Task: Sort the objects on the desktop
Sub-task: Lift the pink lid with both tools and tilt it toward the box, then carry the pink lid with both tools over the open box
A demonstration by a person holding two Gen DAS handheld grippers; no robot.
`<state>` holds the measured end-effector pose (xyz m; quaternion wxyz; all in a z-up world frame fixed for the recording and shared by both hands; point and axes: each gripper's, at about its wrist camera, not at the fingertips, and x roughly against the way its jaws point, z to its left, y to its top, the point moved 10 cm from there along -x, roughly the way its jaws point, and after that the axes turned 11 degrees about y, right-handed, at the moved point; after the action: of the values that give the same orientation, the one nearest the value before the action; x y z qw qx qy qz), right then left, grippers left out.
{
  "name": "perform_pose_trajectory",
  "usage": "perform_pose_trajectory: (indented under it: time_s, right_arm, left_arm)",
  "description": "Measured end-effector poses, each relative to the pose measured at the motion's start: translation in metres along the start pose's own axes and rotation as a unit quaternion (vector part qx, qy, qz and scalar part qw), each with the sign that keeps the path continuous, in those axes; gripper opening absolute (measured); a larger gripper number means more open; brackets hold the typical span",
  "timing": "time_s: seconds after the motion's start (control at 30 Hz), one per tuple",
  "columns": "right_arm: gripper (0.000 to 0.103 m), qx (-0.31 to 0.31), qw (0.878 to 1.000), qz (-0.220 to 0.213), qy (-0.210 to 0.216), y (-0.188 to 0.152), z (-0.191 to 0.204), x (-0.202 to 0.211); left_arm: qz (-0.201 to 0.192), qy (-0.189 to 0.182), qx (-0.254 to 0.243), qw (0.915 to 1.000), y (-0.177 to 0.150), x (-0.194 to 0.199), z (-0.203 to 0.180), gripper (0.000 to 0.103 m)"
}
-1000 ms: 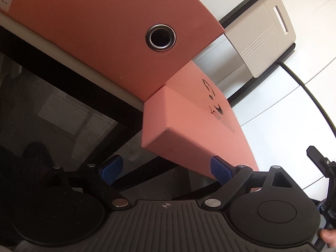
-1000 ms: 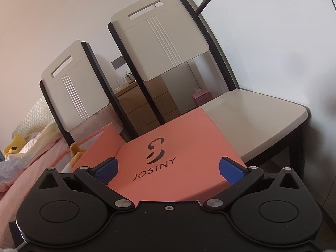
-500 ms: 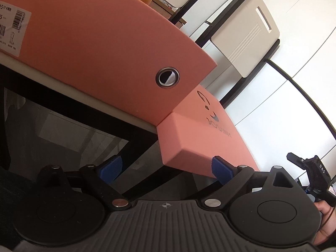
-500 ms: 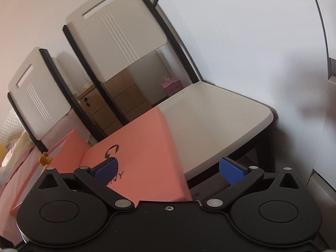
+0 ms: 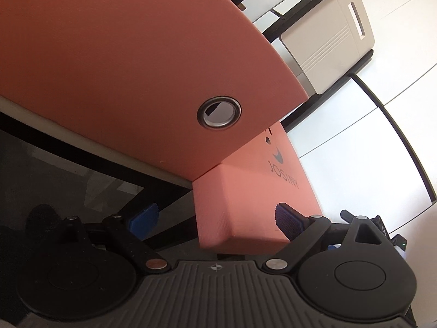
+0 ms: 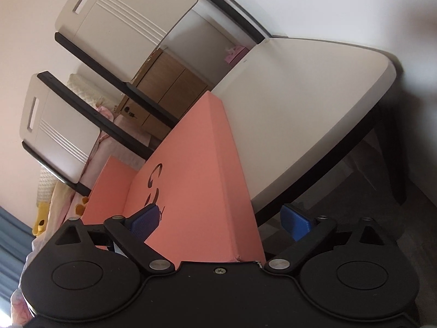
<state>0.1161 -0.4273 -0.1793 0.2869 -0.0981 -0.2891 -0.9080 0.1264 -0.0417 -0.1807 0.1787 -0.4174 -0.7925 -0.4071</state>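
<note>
Between two cream chairs (image 6: 300,104), coral cardboard box (image 5: 109,68) with metal grommet (image 5: 219,112), contents hidden; its matte lid (image 5: 245,199) juts past the seat edge, lying between both spread claws, left gripper (image 5: 215,220) and right gripper (image 6: 221,220), neither clamped

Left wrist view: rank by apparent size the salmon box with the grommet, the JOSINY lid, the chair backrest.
1. salmon box, fills most of the frame, though it is nearest the lens.
2. JOSINY lid.
3. chair backrest, looks smallest, but it is farthest away, so true size against the lid is unsure.
</note>
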Motion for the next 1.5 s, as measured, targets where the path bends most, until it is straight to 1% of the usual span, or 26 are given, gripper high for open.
perform_pose_trajectory:
  time_s: [0.03,0.1,0.13,0.23,0.3,0.4,0.5,0.57,0.63,0.77,0.9,0.93,0.97,1.1,1.13,1.17,1.23,1.27,1.33,1.4,1.43,1.5]
  right_arm:
    - [0.085,0.005,1.0,0.003,-0.002,-0.001,0.001,-0.001]
    - [0.081,0.01,1.0,0.014,-0.003,-0.004,0.002,-0.003]
    - [0.077,0.008,1.0,0.019,0.0,-0.005,0.002,-0.005]
    - [0.075,0.007,0.999,0.03,0.008,-0.008,0.004,-0.009]
    - [0.074,0.016,0.999,0.038,0.006,-0.01,0.005,-0.012]
    - [0.066,0.02,0.999,0.045,-0.003,-0.012,0.002,-0.012]
    - [0.063,0.02,0.999,0.046,-0.003,-0.013,0.001,-0.01]
    - [0.063,0.029,0.998,0.047,-0.004,-0.014,0.001,-0.008]
    - [0.063,0.03,0.998,0.05,0.0,-0.017,0.001,-0.003]
    - [0.061,0.029,0.998,0.054,0.011,-0.025,0.001,0.008]
    - [0.062,0.022,0.998,0.057,0.021,-0.032,0.0,0.016]
    - [0.066,0.019,0.998,0.057,0.022,-0.032,0.0,0.016]
    - [0.068,0.016,0.998,0.056,0.022,-0.032,-0.001,0.015]
    - [0.07,0.008,0.999,0.044,0.016,-0.026,-0.005,0.014]
    - [0.073,0.002,0.999,0.033,0.018,-0.023,-0.006,0.015]
    - [0.078,-0.007,1.0,0.022,0.022,-0.019,-0.008,0.016]
    - [0.078,-0.011,1.0,0.008,0.018,-0.012,-0.013,0.016]
    - [0.079,-0.007,1.0,0.007,0.015,-0.011,-0.015,0.016]
    - [0.079,-0.002,1.0,0.011,0.014,-0.01,-0.017,0.012]
    - [0.079,0.001,1.0,0.017,0.014,-0.01,-0.018,0.008]
    - [0.082,0.003,1.0,0.021,0.014,-0.01,-0.018,0.007]
    - [0.083,0.006,1.0,0.021,0.014,-0.009,-0.019,0.003]
  left_arm:
    - [0.001,-0.004,0.004,1.0,0.002,-0.004,-0.001,0.094]
    - [-0.001,-0.012,-0.004,0.9999,0.003,-0.006,-0.005,0.094]
    - [-0.003,-0.016,-0.008,0.9998,0.002,-0.006,-0.006,0.094]
    - [0.003,-0.02,-0.005,0.9998,0.0,-0.014,-0.009,0.094]
    - [0.001,-0.022,0.002,0.9998,-0.002,-0.017,-0.008,0.093]
    - [0.0,-0.03,0.011,0.9995,-0.006,-0.017,-0.006,0.092]
    - [0.017,-0.042,0.021,0.9988,-0.01,-0.019,-0.007,0.082]
    - [0.014,-0.053,0.028,0.9981,-0.011,-0.016,-0.008,0.068]
    - [0.011,-0.06,0.03,0.9976,-0.012,-0.013,-0.009,0.063]
    - [0.013,-0.062,0.022,0.9978,-0.02,-0.007,-0.011,0.063]
    - [0.018,-0.07,0.019,0.9972,-0.03,0.002,-0.01,0.063]
    - [0.019,-0.072,0.023,0.997,-0.033,0.004,-0.009,0.063]
    - [0.02,-0.074,0.026,0.9967,-0.034,0.004,-0.009,0.063]
    - [0.019,-0.077,0.033,0.9963,-0.034,0.005,-0.013,0.063]
    - [0.019,-0.077,0.035,0.9962,-0.034,0.005,-0.012,0.063]
    - [0.017,-0.077,0.038,0.9962,-0.034,0.004,-0.013,0.064]
    - [0.011,-0.075,0.045,0.9961,-0.03,0.001,-0.009,0.067]
    - [0.01,-0.072,0.052,0.996,-0.028,0.001,-0.009,0.072]
    - [0.008,-0.064,0.073,0.9953,-0.02,-0.002,-0.002,0.078]
    - [0.01,-0.061,0.084,0.9945,-0.016,-0.005,0.002,0.078]
    - [0.011,-0.061,0.086,0.9944,-0.014,-0.007,0.002,0.078]
    - [0.017,-0.063,0.083,0.9944,-0.013,-0.011,0.0,0.079]
